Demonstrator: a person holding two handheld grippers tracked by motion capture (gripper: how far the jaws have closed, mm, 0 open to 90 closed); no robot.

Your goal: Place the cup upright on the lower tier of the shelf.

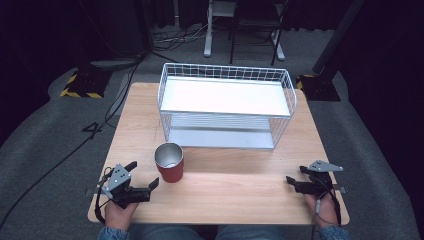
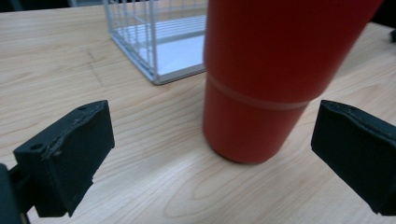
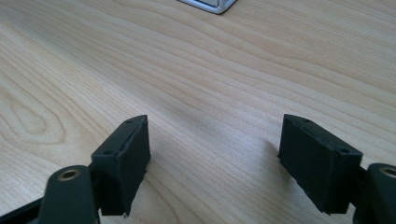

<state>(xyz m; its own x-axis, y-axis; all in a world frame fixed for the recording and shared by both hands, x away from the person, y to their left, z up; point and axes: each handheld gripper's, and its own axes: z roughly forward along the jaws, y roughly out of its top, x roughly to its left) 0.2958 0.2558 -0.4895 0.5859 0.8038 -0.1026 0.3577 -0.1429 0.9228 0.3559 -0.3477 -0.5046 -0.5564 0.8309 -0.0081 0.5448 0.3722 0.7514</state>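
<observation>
While both grippers gape empty on the wooden table [image 1: 240,195], grey carpet [image 1: 45,150] surrounds it.

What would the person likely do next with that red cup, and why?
Probably ease the left gripper forward until its open jaws stand on either side of the red cup, then close. The cup stands upright on the table just ahead of those jaws, untouched, and the left gripper view shows it slightly right of centre. The right gripper rests open, far off.
</observation>
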